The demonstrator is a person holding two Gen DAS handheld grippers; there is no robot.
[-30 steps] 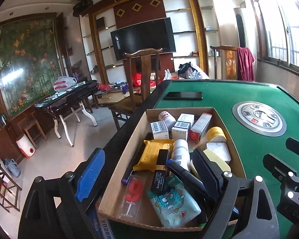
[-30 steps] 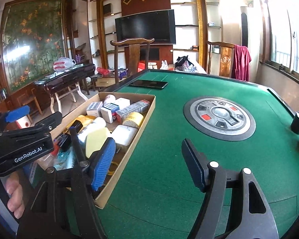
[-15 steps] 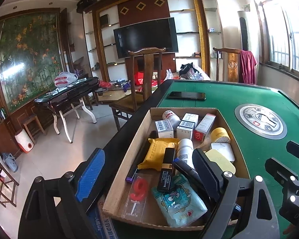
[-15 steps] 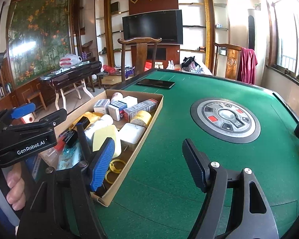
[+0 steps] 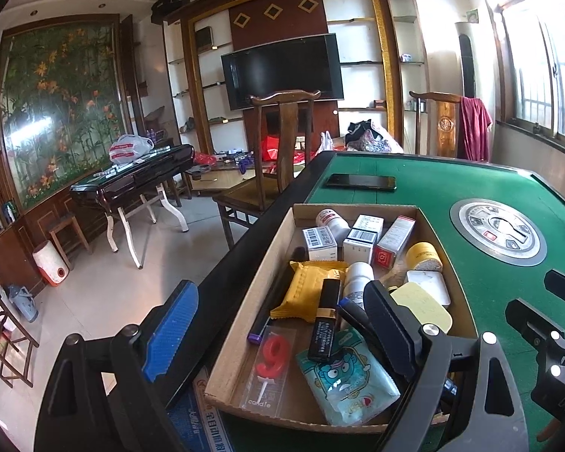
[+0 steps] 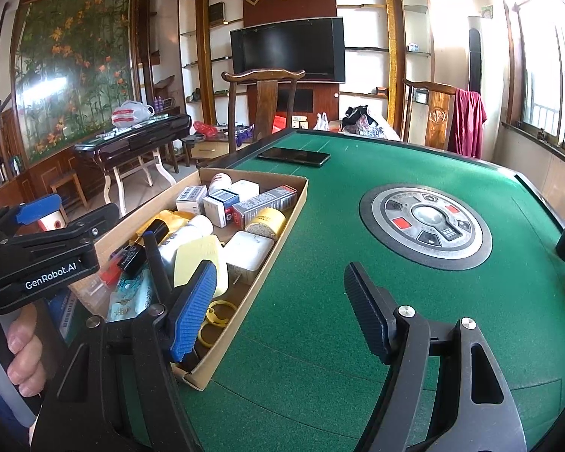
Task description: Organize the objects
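Nearest, the left gripper hangs over the near left corner of the cardboard box, its jaws standing wide apart with nothing between them: the blue-padded finger sits outside the box's left wall, the black one above the items inside. A person's hand grips its handle. The right gripper is just right of the box, jaws likewise apart and gripping nothing, one finger over the box's right rim and the other over the green felt of the mahjong table.

The box lies along the table's left edge and is crowded. At its near end lie a teal cartoon pouch and a red "9" candle in a clear packet. A black-and-gold lipstick tube rests across the pouch's top, beside a yellow snack packet. To the right of the tube are a white bottle, a pale yellow pad and a white square case; yellow rings lie near the box's right wall. Farther in is a yellow roll of tape, then a row of small white cartons and a red-and-white carton against the far wall.

Beyond the box, a black phone lies flat on the felt. To the box's right sits the table's round control panel. Past the table's far edge stand a wooden chair and a dark television.
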